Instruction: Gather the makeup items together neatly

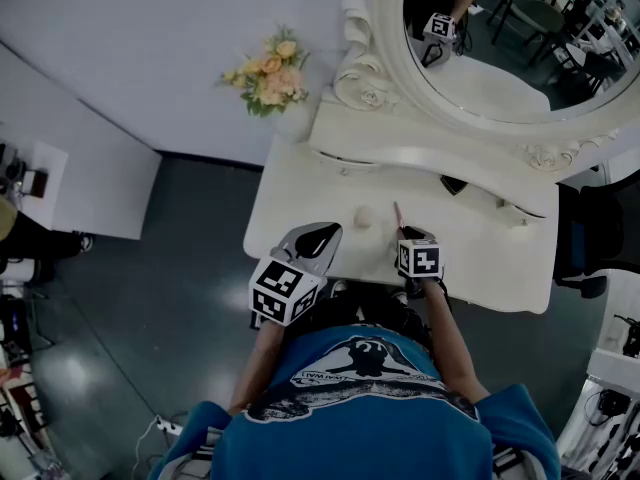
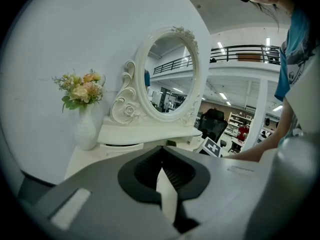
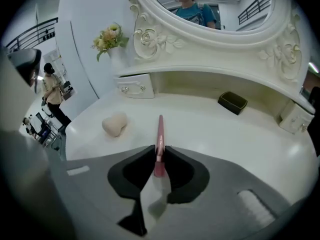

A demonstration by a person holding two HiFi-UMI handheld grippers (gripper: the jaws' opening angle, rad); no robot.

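Your right claw (image 3: 159, 150) pinches the pink makeup stick (image 3: 160, 129) on the tabletop (image 3: 225, 134), likely to carry it beside the sponge (image 3: 114, 124); your left claw (image 2: 161, 154) hangs closed, empty.

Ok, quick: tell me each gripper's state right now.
Left gripper: closed, nothing in it.
Right gripper: closed on the slim pink tube.

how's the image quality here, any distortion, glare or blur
Head view: dim overall, soft glare on the dark floor. Left gripper view: strong fisheye, black corners, mirror skewed. Right gripper view: same fisheye curving the table; pink tube sharp, a mosaic patch in the mirror.
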